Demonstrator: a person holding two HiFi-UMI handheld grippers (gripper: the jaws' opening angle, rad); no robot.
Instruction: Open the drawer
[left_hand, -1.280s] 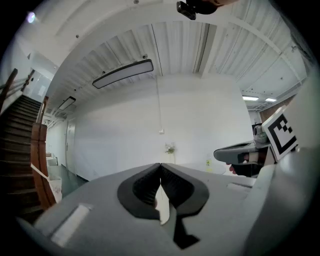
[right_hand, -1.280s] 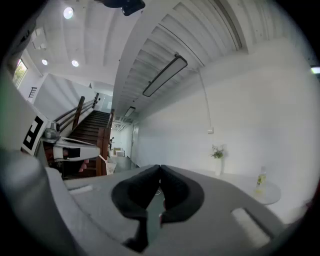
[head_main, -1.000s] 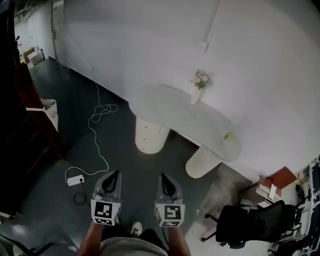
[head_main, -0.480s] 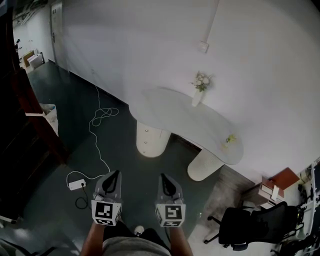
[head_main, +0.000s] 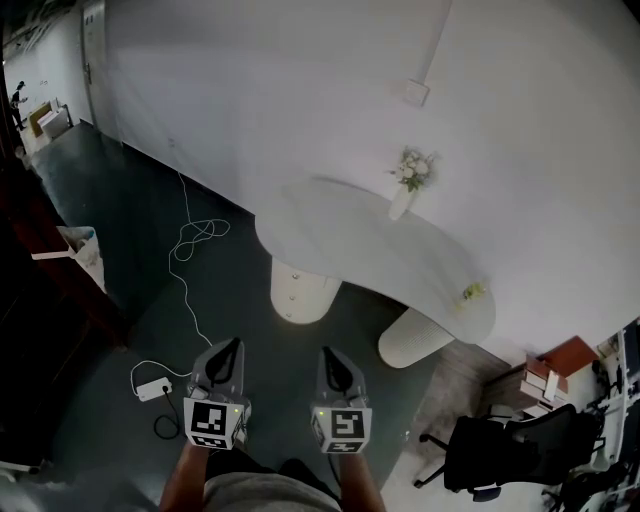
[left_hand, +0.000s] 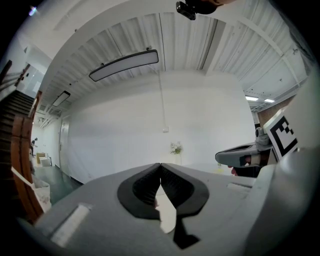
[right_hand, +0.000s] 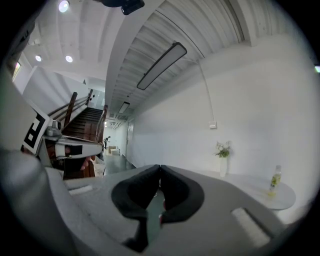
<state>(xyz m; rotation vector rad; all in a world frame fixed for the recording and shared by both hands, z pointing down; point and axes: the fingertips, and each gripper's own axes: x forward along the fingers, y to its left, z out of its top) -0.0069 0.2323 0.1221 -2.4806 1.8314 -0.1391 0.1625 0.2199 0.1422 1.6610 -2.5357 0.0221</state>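
Left tool (head_main: 232, 346), right tool (head_main: 327, 353) (arms (head_main: 182, 482) cropped)

Far right, on the table (head_main: 340, 225): vase (head_main: 402, 200), bottle (head_main: 470, 294). Left, along the floor: cable (head_main: 190, 240). Near right: chair (head_main: 500, 445).

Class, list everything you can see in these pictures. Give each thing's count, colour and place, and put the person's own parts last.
table: one, white, oval, by the wall on two round pedestals
vase of flowers: one, white, on the table's far edge
bottle: one, yellow-green, at the table's right end
cable: one, white, looped on the dark floor left of the table
power strip: one, white, at the cable's near end
office chair: one, black, bottom right
wall box: one, white, above the vase
left gripper: one, grey, jaws shut, empty
right gripper: one, grey, jaws shut, empty
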